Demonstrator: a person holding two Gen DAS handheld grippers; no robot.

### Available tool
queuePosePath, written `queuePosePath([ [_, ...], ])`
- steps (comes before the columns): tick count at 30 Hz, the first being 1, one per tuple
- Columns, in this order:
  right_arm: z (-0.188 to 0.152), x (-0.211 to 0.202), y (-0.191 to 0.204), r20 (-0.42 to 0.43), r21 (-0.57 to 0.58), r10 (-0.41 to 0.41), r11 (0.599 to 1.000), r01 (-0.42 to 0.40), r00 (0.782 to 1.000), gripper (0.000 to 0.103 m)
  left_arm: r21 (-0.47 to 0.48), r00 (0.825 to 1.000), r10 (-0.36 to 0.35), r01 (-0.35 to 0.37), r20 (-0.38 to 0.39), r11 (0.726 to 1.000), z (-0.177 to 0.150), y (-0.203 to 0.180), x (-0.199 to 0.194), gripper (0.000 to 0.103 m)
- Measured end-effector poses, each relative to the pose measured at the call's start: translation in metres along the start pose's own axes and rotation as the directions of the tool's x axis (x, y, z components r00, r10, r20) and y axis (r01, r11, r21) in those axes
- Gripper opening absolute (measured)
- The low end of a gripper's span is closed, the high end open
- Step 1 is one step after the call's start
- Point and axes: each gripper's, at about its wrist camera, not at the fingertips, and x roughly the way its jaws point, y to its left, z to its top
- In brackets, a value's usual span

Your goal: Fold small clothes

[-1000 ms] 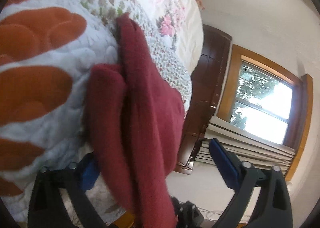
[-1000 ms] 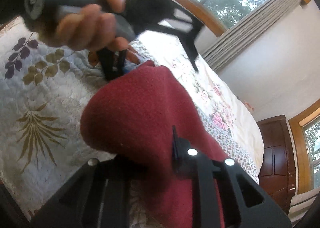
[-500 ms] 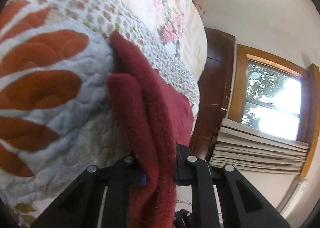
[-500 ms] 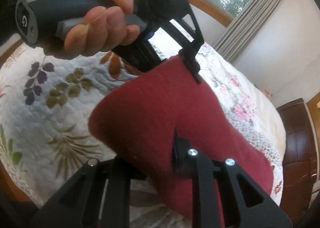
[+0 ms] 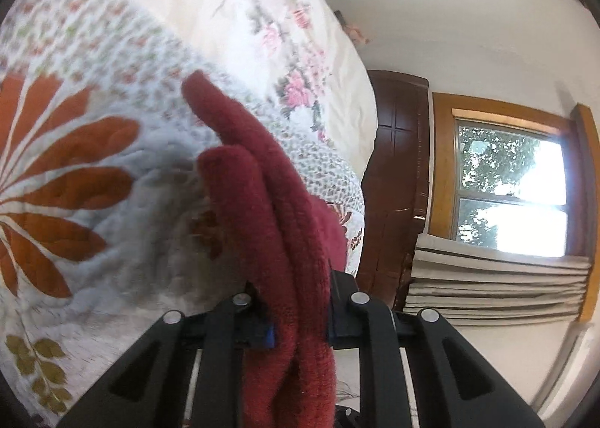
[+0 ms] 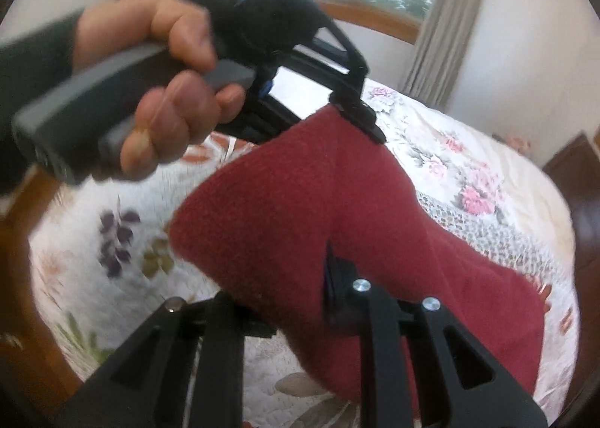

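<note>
Both the left gripper (image 5: 298,306) and right gripper (image 6: 296,300) are clenched on the red garment (image 6: 300,203), lifted above the quilted bedspread (image 6: 93,240) near its edge; uneven tension could pull the thick fleece free, collapsing the fold.

A home bedroom is shown. A bed (image 5: 93,225) covered by a quilted spread printed with leaves lies directly ahead of the left tool, with a cream floral blanket (image 5: 270,15) laid beyond it. To the right of that tool, a dark wooden headboard (image 5: 397,180) is seen against a white wall, beside a wood-framed window (image 5: 510,188) with a gathered curtain (image 5: 498,289) and trees outside.
</note>
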Motion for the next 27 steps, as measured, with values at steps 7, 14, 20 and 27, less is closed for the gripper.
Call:
queuePosePath([
  [7, 0.002, -0.053, -0.072, 0.116, 0.221, 0.031, 0.974, -0.056, 0.993, 0.017, 0.097, 0.998, 0.064, -0.066, 0.023, 0.993, -0.005, -0.086, 0.027, 0.018],
  [14, -0.014, -0.081, -0.151, 0.175, 0.391, 0.022, 0.916, -0.090, 0.984, 0.017, 0.198, 0.988, 0.151, -0.142, -0.029, 0.970, -0.012, -0.165, 0.101, 0.018],
  [20, -0.057, -0.083, -0.220, 0.189, 0.543, 0.038, 0.829, -0.136, 0.981, 0.017, 0.238, 0.966, 0.241, -0.213, -0.094, 0.948, -0.021, -0.191, 0.182, 0.018],
  [27, -0.118, -0.077, -0.281, 0.164, 0.656, 0.046, 0.741, -0.143, 0.985, 0.017, 0.258, 0.931, 0.332, -0.287, -0.152, 0.923, -0.038, -0.191, 0.270, 0.018],
])
